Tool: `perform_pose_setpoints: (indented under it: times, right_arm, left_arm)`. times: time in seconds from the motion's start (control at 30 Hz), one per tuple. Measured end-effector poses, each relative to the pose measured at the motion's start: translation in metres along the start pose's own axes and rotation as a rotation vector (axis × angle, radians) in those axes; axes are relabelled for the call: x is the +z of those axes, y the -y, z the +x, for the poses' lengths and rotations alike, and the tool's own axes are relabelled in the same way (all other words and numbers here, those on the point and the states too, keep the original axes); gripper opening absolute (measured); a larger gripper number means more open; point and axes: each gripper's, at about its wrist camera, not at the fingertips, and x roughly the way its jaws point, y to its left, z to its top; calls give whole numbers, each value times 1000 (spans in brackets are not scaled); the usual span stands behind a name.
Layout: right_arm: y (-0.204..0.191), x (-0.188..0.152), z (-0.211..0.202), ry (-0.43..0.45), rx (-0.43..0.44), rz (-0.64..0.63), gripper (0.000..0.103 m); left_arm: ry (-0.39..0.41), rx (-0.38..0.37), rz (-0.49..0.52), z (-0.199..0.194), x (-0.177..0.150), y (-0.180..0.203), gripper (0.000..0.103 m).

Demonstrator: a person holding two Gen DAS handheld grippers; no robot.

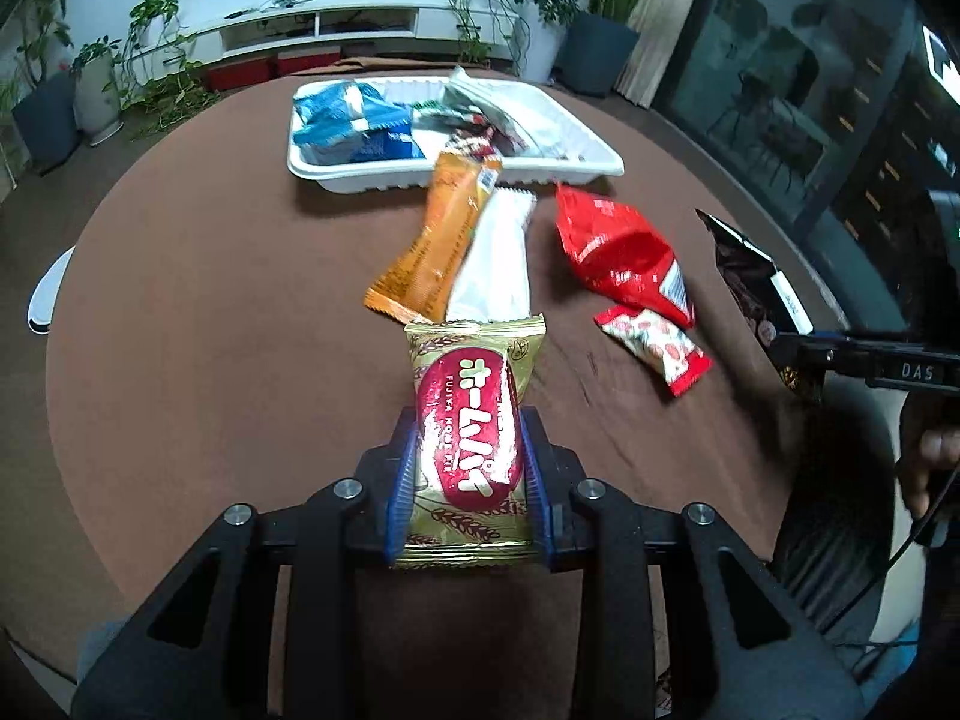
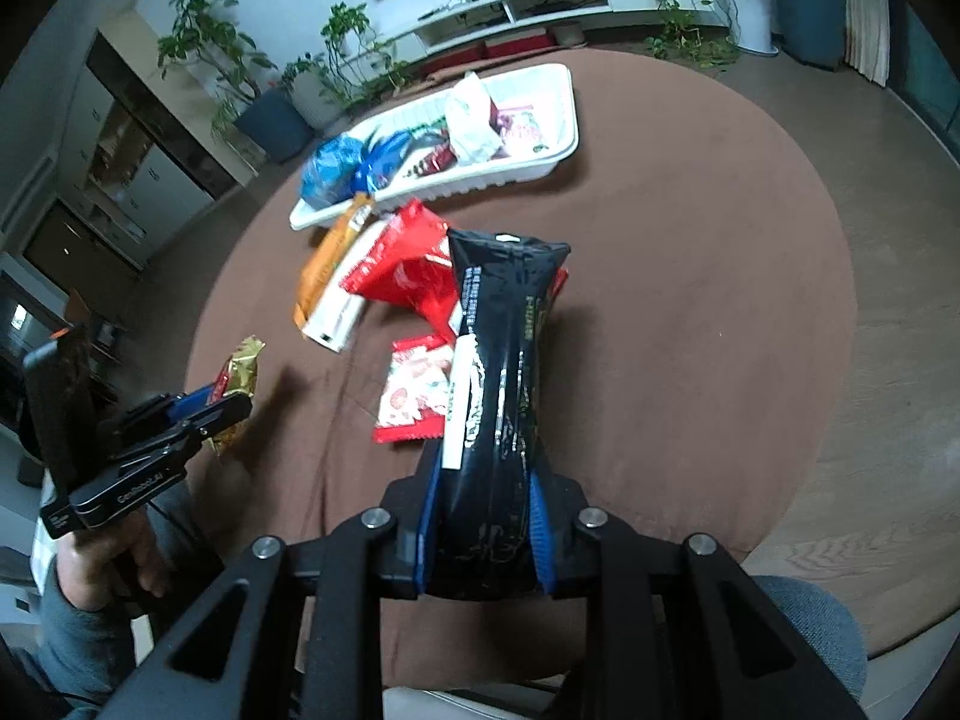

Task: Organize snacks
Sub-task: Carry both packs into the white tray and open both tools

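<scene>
Left hand-held gripper clamps a gold pack, held above the counter, on the near side of the tray. Right hand-held gripper clamps a black bag, also lifted, nearer than the tray. Orange pack, white pack, red bag and a small red pack lie loose on counter just in front of the tray, which holds blue packs
</scene>
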Motion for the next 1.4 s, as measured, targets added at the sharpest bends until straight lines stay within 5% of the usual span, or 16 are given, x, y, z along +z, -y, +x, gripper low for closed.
perform_pose_setpoints:
  times: [0.33,0.73,1.07,1.27,1.4]
  right_arm:
    - [8,25,-16,67,41,42,28]
    - [-16,111,-24,169,65,-27,28]
    - [-36,200,19,153,90,-77,28]
    - [-34,234,67,81,139,-71,28]
    - [-22,248,100,39,75,-60,28]
  left_arm:
    - [79,-7,-44,-27,32,-17,29]
    - [186,-26,1,-40,138,-16,29]
    - [154,-32,9,10,219,-21,29]
    - [81,-112,-17,70,254,-24,29]
    - [44,-115,-45,108,264,-29,29]
